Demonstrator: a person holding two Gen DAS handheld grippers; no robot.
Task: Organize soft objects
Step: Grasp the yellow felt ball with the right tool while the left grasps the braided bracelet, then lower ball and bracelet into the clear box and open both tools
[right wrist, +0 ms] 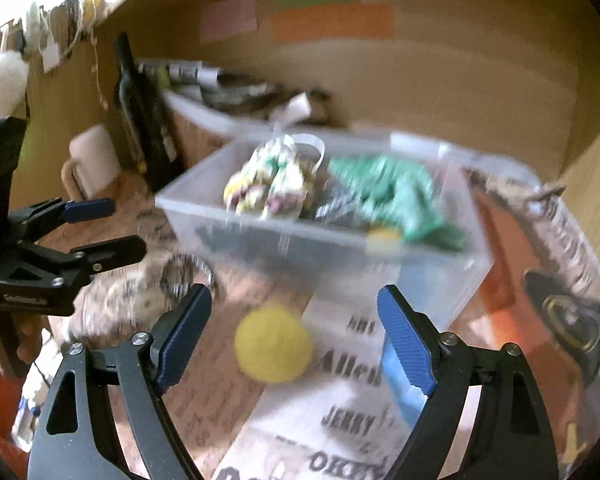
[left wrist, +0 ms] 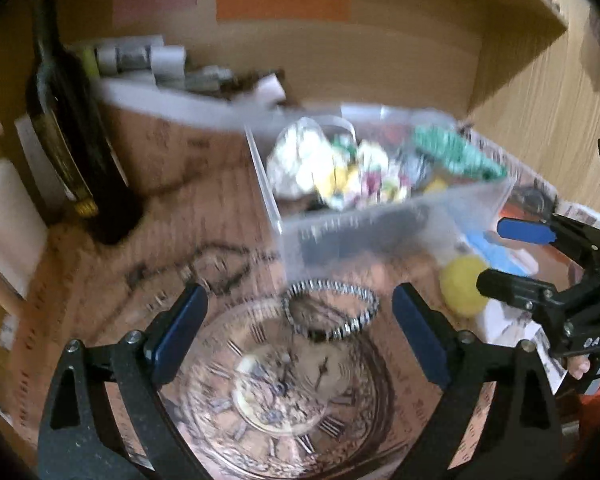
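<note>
Both tools share one build. The left gripper (left wrist: 300, 312) has black, grainy-textured arms with triangular cut-outs, silver screws at the pivots, and dark blue ribbed pads (left wrist: 420, 336) on its fingers. The right gripper (right wrist: 294, 332) is built the same, its pads (right wrist: 406, 344) a brighter blue. White lettering, too blurred to read, marks each black body. A fingertip (left wrist: 580, 368) with a pale nail shows at the right gripper's handle.

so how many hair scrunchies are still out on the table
1: a black-and-white scrunchie lying on the clock-print table cover, just in front of the clear bin. Others may be buried among the soft things in the bin; too blurred to tell.
</note>
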